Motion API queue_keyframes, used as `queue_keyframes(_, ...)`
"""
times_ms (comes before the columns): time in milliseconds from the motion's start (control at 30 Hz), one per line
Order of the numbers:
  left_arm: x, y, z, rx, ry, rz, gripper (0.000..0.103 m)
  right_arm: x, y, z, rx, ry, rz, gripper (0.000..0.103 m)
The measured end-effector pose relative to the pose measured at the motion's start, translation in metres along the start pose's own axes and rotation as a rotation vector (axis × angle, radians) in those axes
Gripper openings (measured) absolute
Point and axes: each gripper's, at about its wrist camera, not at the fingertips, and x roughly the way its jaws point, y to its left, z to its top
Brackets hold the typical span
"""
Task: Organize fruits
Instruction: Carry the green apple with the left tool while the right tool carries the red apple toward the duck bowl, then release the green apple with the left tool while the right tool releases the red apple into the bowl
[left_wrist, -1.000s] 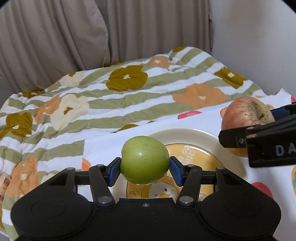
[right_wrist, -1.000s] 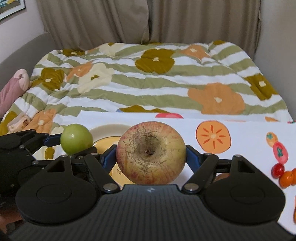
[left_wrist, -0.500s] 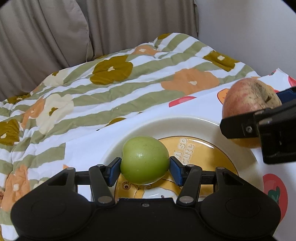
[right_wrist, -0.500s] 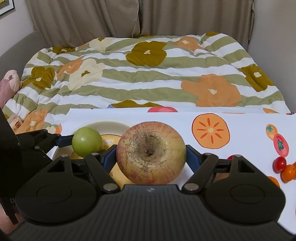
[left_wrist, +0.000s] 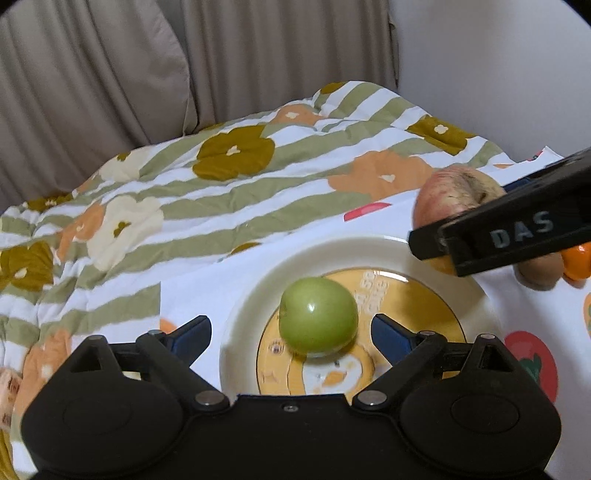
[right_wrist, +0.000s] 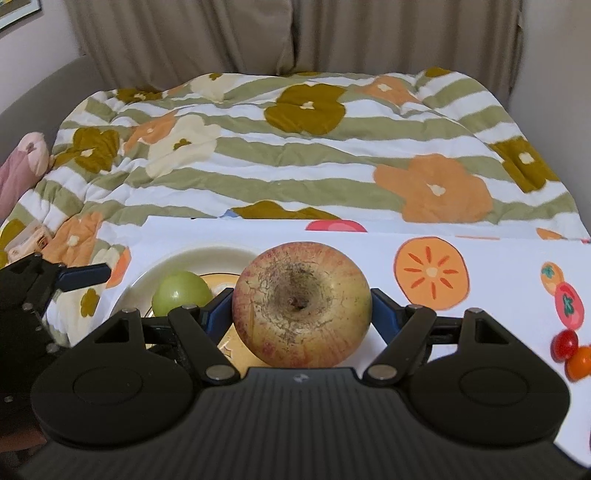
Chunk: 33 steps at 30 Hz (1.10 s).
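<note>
1. Left tool (left_wrist: 291, 332): its jaws have just been opening and now stand wide, both pads clear of the green fruit (left_wrist: 318, 316) between them.
2. Green fruit sits on the cream plate (left_wrist: 255, 299).
3. Right tool (right_wrist: 302, 314) grips the russet apple (right_wrist: 302, 309) beside the plate, above the fruit-print surface (right_wrist: 498, 269).

1. The right gripper (right_wrist: 301, 314) clamps a large red-yellow apple (right_wrist: 302, 304) between its blue pads, the apple's stem hollow facing the camera.
2. Left of it, a green apple (right_wrist: 181, 297) sits on a cream plate (right_wrist: 147, 280).
3. The left gripper (right_wrist: 74, 277) shows at the left edge, one blue pad apart from the green apple.
4. The plate rests on a white fruit-print cloth (right_wrist: 498, 258).
5. Small red and orange tomatoes (right_wrist: 570, 350) lie at the right edge.
6. A striped floral quilt (right_wrist: 295, 155) lies beyond.
</note>
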Motion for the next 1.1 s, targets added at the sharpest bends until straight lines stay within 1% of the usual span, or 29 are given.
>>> queue_keyframes(167,-0.009,-0.003,-0.014,-0.015,0.021,0.015,0.096,0.012,0.010,-0.003,-0.054,-0.005,0.039,0.091)
queue_keyframes(267,-0.013,-0.002,-0.022,-0.029,0.031,0.012,0.096,0.020,0.016,-0.005,-0.091,-0.029,0.062,0.091)
queue_keyframes(400,-0.018,-0.001,-0.028,-0.047,0.036,0.009,0.096,0.029,0.022,-0.012,-0.177,-0.065,0.092,0.091)
queue_keyframes(500,-0.019,0.000,-0.030,-0.047,0.032,0.012,0.096,0.034,0.023,-0.019,-0.227,-0.067,0.130,0.091)
queue_keyframes(600,-0.021,0.000,-0.032,-0.041,0.027,0.015,0.096,0.037,0.024,-0.023,-0.247,-0.068,0.154,0.091)
queue_keyframes(667,-0.021,0.001,-0.033,-0.042,0.026,0.019,0.096,0.038,0.026,-0.025,-0.274,-0.063,0.148,0.091)
queue_keyframes(733,-0.022,0.002,-0.034,-0.048,0.027,0.018,0.096,0.033,0.029,-0.026,-0.294,-0.114,0.123,0.094)
queue_keyframes(800,-0.023,0.002,-0.035,-0.052,0.030,0.018,0.096,0.029,0.029,-0.024,-0.302,-0.150,0.125,0.103)
queue_keyframes(867,-0.024,0.003,-0.036,-0.055,0.030,0.019,0.096,0.029,0.028,-0.023,-0.307,-0.116,0.154,0.103)
queue_keyframes(933,-0.026,0.003,-0.037,-0.061,0.031,0.018,0.096,0.030,0.029,-0.026,-0.312,-0.089,0.157,0.103)
queue_keyframes(1033,-0.030,0.005,-0.038,-0.066,0.028,0.024,0.096,0.024,0.027,-0.031,-0.304,-0.099,0.166,0.103)
queue_keyframes(1100,-0.033,0.005,-0.038,-0.065,0.025,0.037,0.096,0.018,0.024,-0.030,-0.274,-0.099,0.161,0.103)
